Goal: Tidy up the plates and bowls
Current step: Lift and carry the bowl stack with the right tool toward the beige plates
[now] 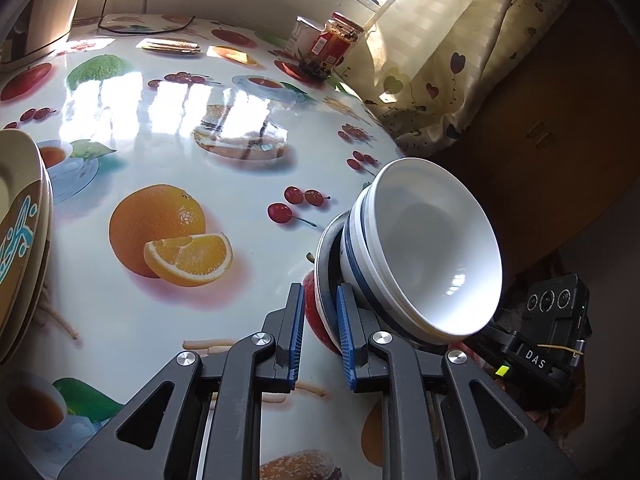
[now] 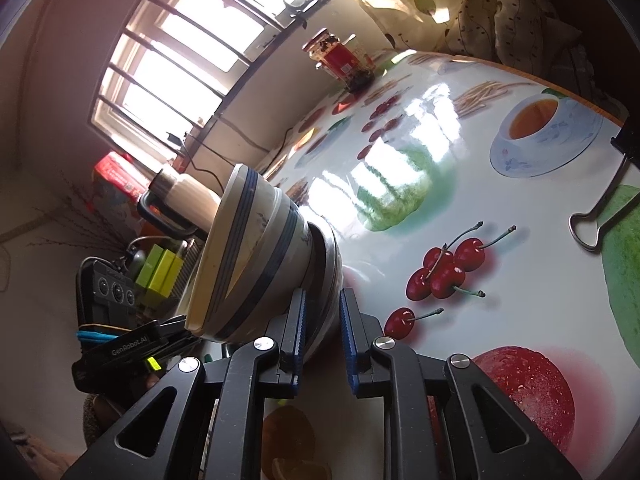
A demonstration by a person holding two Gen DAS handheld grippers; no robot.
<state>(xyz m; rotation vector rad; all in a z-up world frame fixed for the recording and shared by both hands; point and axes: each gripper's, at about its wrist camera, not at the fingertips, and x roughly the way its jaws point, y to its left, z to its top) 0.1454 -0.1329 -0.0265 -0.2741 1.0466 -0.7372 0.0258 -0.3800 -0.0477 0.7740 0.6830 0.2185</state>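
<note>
Both wrist views close, angled down at table (image 1: 168, 320) – shared: stacked bowls (image 1: 432, 256), jar (image 1: 336, 40).

The left gripper (image 1: 320, 320) reached in from the bottom centre, its blue-padded fingers (image 1: 297, 320) closed on the rim of a plate (image 1: 325, 264) right of centre. On that plate sat 2 nested white bowls (image 1: 432, 248) with blue bands, tipped toward the right. The glossy fruit-printed surface (image 1: 168, 128) filled the middle. A brown-rimmed plate stack (image 1: 24, 240) showed at the left edge. A red-labelled jar (image 1: 334, 46) stood at the upper centre beside a heart-patterned curtain (image 1: 440, 60). The right gripper's camera body (image 1: 556, 320) appeared at the lower right.
</note>
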